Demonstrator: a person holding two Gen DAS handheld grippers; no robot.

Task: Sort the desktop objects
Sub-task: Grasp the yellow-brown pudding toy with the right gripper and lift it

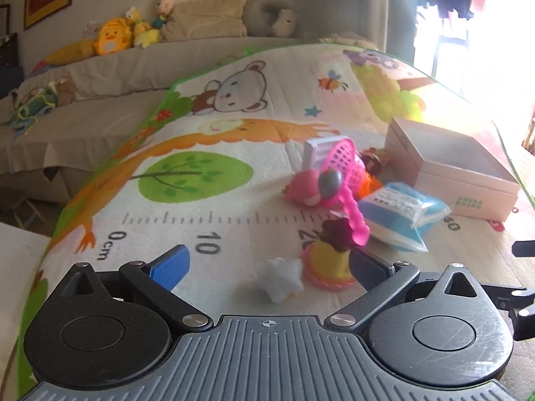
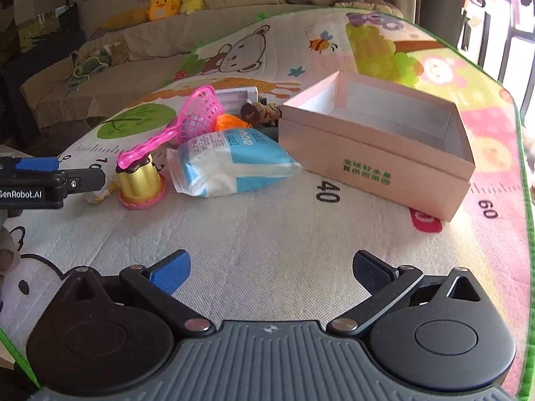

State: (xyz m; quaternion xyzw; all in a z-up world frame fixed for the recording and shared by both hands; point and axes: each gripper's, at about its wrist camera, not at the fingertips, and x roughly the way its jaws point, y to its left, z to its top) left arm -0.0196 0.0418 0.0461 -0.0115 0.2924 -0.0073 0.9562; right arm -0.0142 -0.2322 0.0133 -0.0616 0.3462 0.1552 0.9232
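My left gripper (image 1: 267,269) is open just above the mat; a white star toy (image 1: 282,282) and a yellow pudding toy (image 1: 329,262) on a pink base lie between its fingers. A pink toy scoop (image 1: 344,173) rests its handle on the pudding (image 2: 138,178). Behind are a pink round toy (image 1: 311,187), a blue-white tissue pack (image 2: 230,162) and an open pink box (image 2: 378,140). My right gripper (image 2: 271,270) is open and empty over bare mat, nearer than the box. The left gripper (image 2: 50,180) shows at the left edge of the right wrist view.
A cartoon play mat (image 2: 267,227) with a printed ruler covers the surface. A white slatted toy (image 1: 321,150), an orange toy (image 2: 229,122) and a brown figure (image 2: 259,110) lie in the pile. A sofa with plush toys (image 1: 120,33) stands behind.
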